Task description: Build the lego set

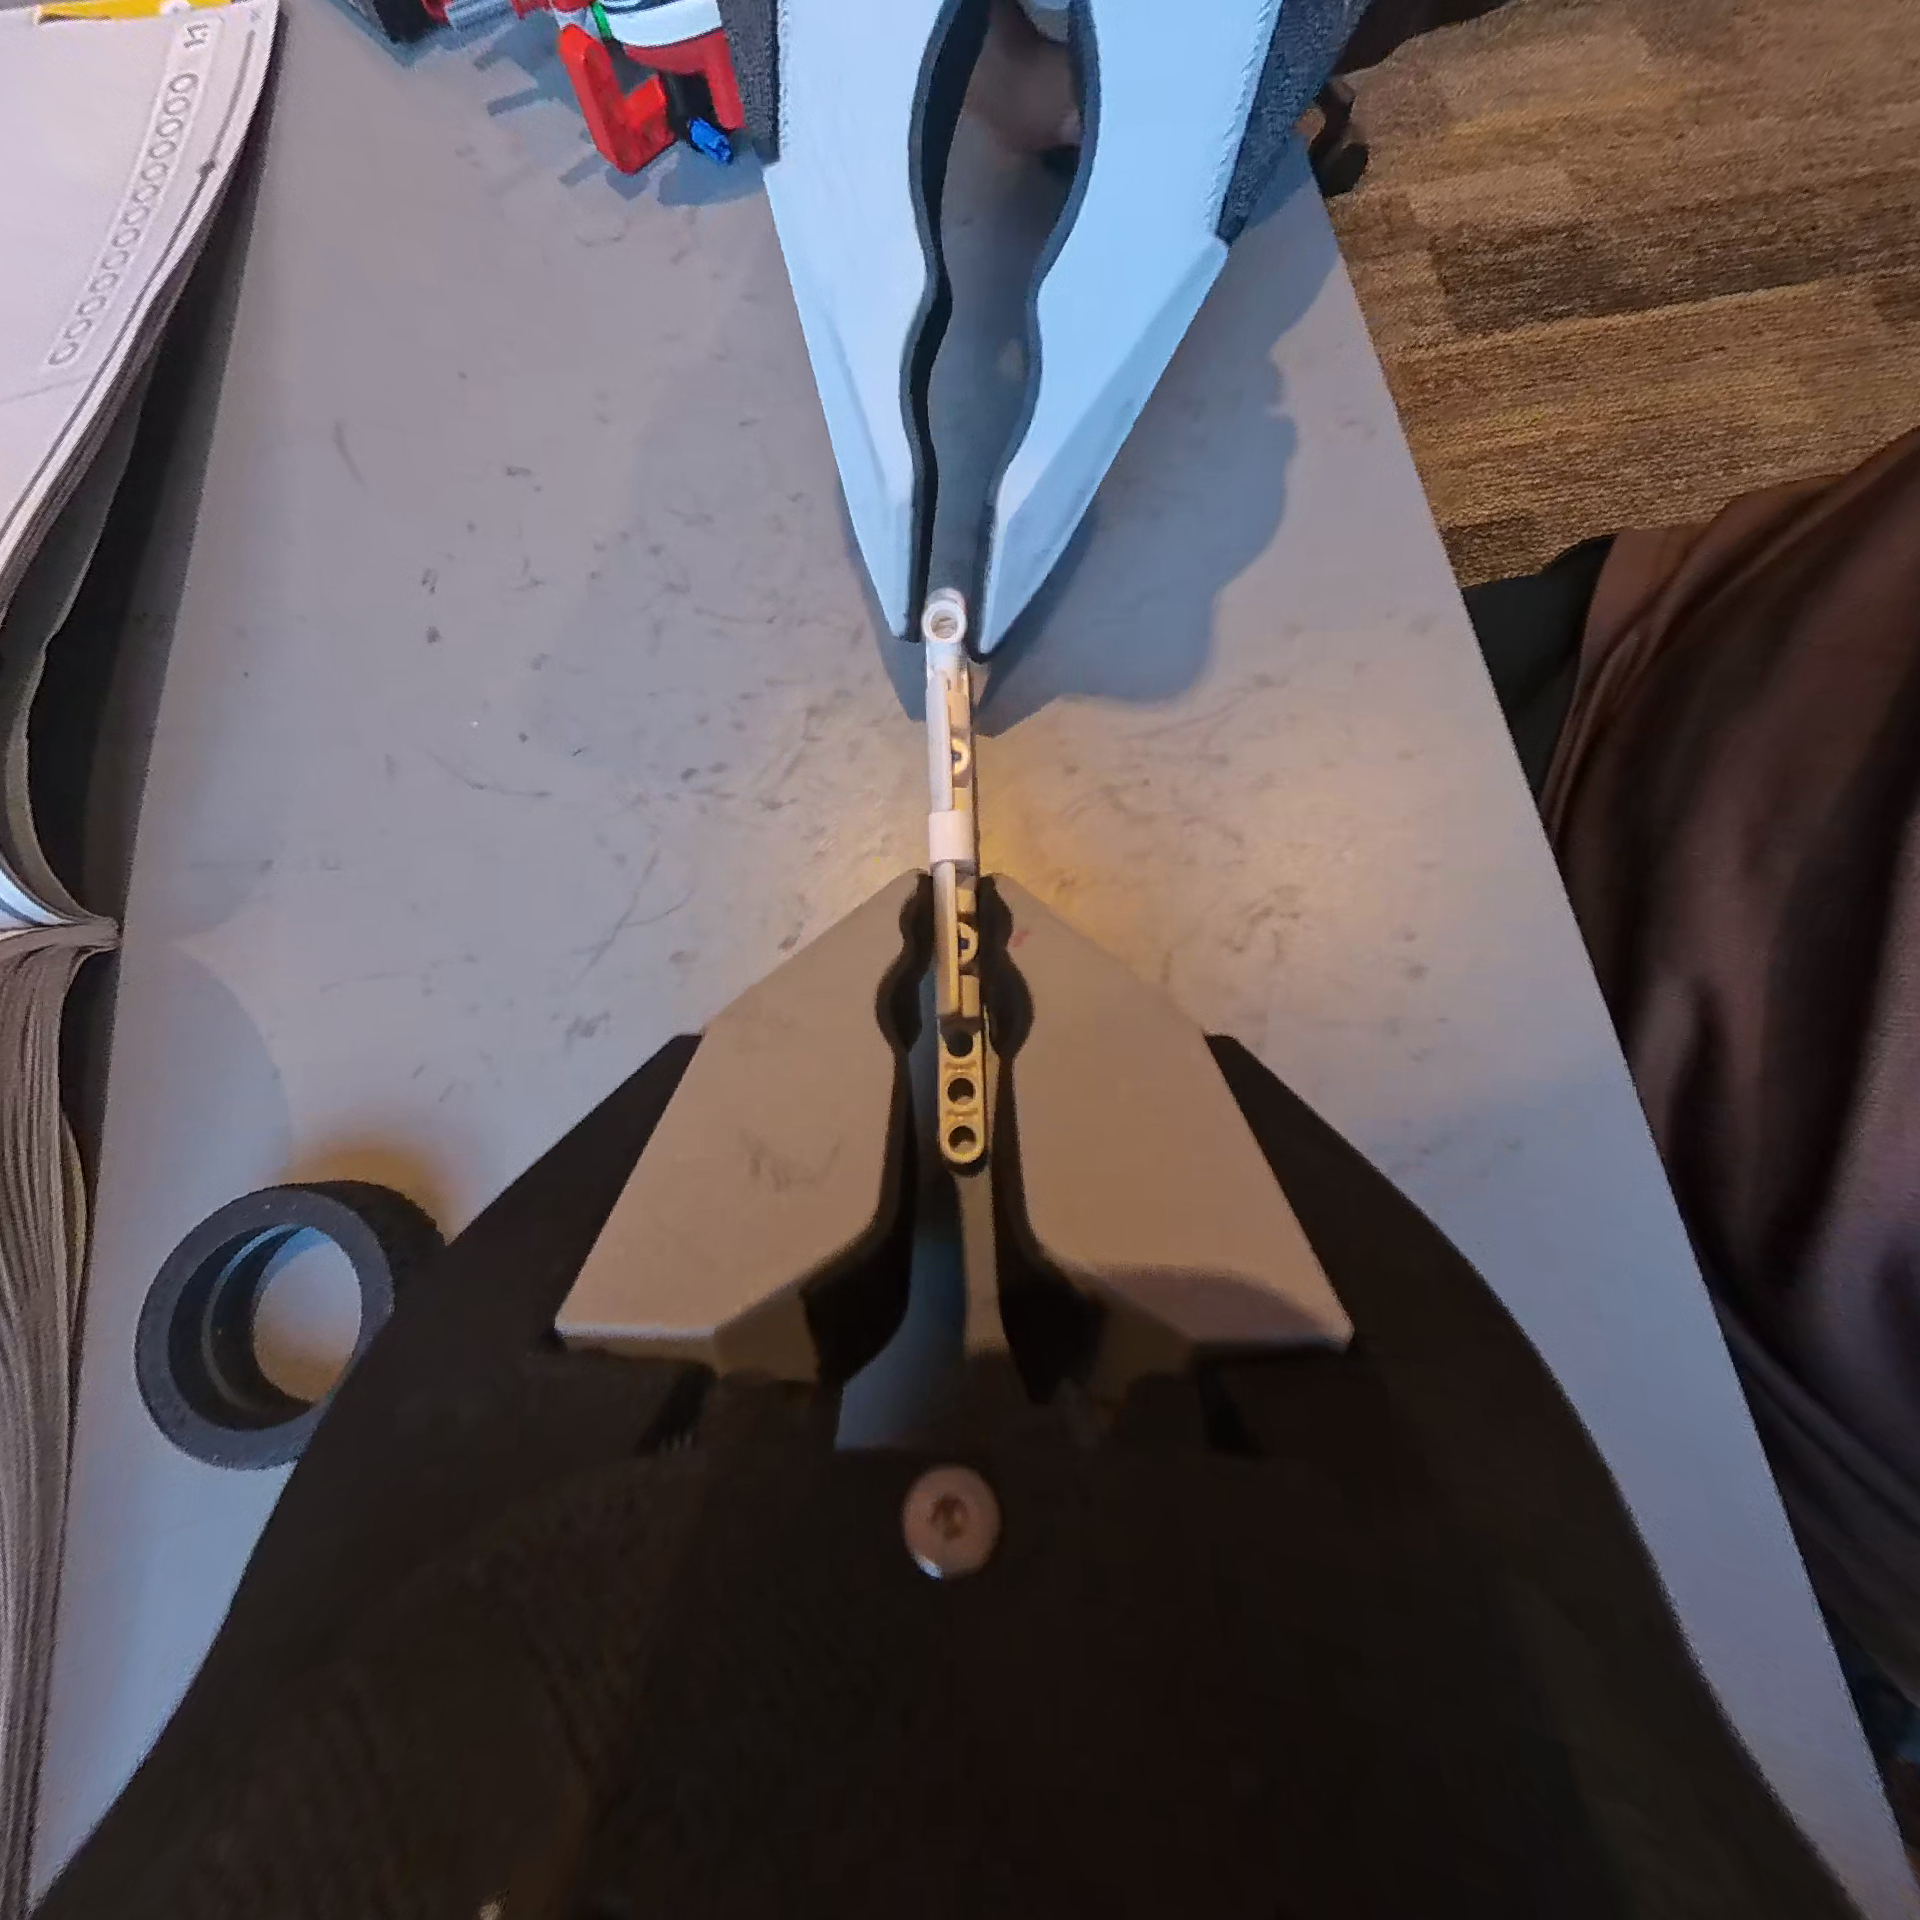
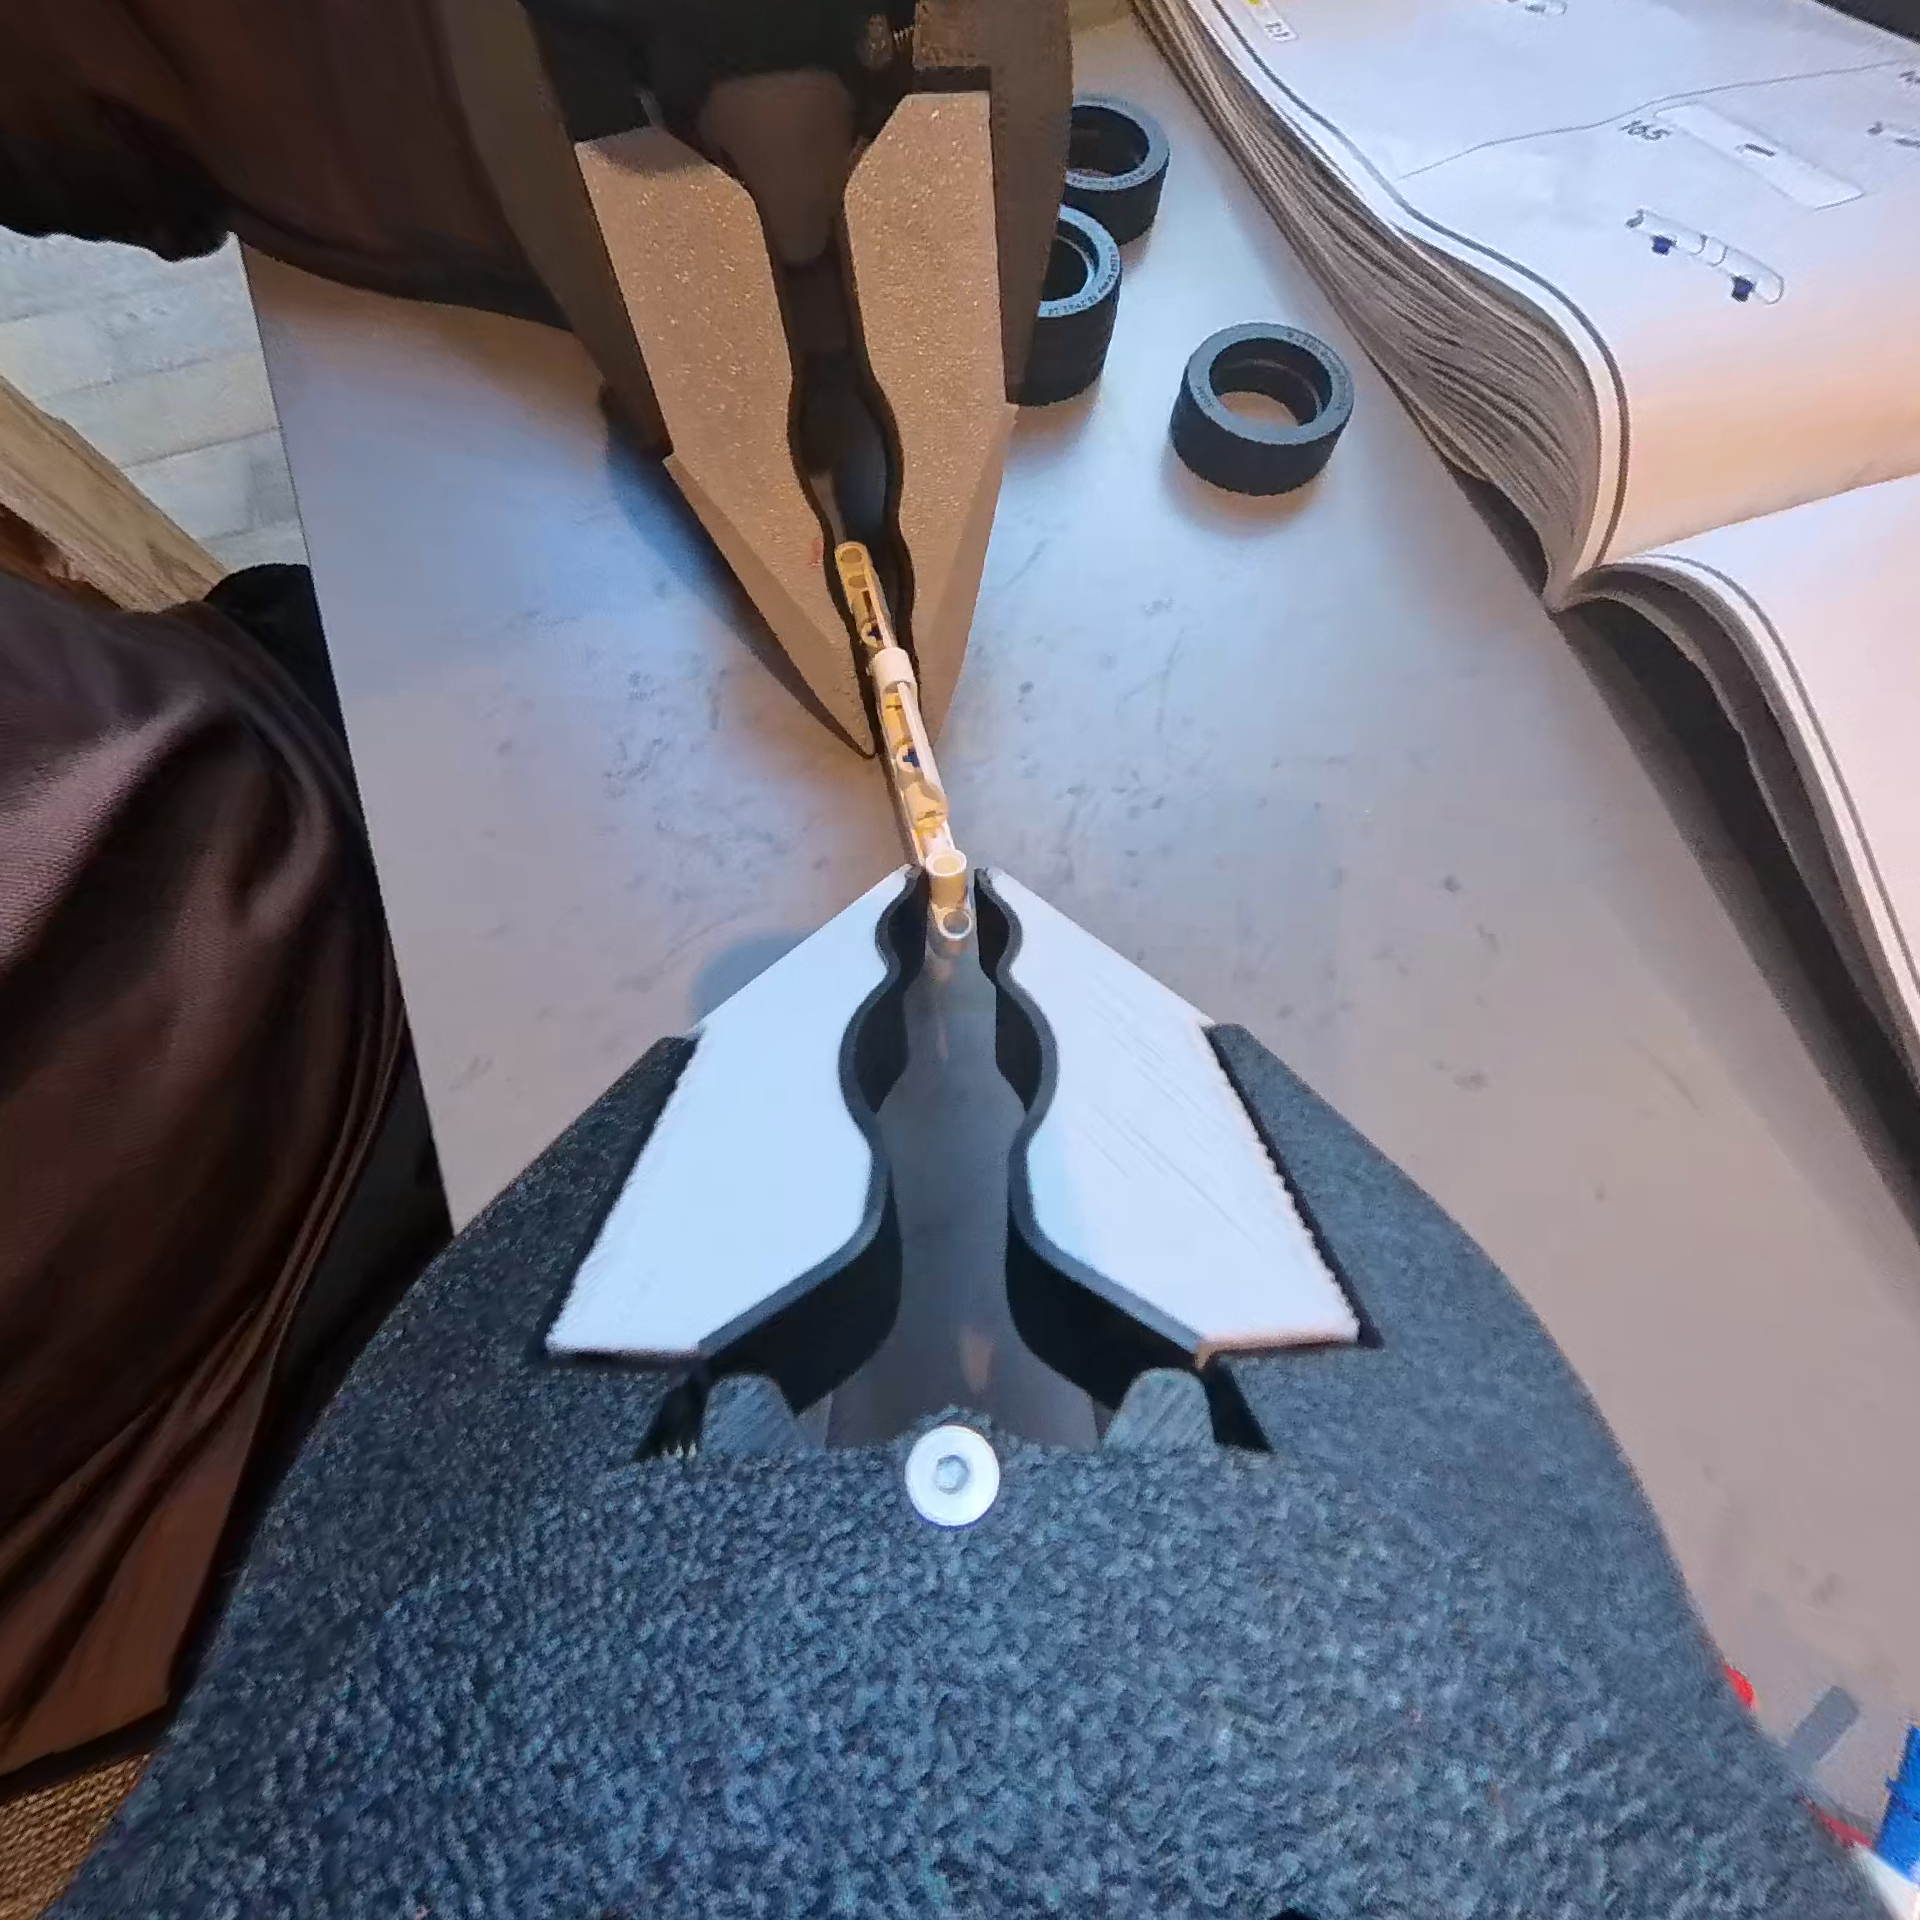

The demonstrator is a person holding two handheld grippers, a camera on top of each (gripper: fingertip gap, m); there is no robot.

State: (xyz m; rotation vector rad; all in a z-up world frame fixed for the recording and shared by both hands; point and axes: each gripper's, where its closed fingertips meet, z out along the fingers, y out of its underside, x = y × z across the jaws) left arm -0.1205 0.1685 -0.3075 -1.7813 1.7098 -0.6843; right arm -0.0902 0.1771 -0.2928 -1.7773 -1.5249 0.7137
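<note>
A thin yellow beam with holes (image 1: 961,1101) carries a white rod with a collar (image 1: 952,831) along its side. My left gripper (image 1: 961,883), with grey-brown fingers, is shut on the yellow beam and holds it above the grey table. My right gripper (image 1: 951,634), with pale blue fingers, faces it and is shut on the white connector (image 1: 943,623) at the rod's far end. In the right wrist view the right gripper (image 2: 948,878) pinches the white connector (image 2: 948,883); the left gripper (image 2: 888,727) grips the beam (image 2: 868,603) beyond it.
An open instruction booklet (image 2: 1662,312) lies beside the grippers, also in the left wrist view (image 1: 114,312). Three black tyres (image 2: 1262,410) stand near it; one shows by the left gripper (image 1: 265,1320). A red partial build (image 1: 644,94) stands behind. A person's dark sleeve (image 2: 156,987) borders the table edge. Tip to tip, the grippers are about 4 cm apart.
</note>
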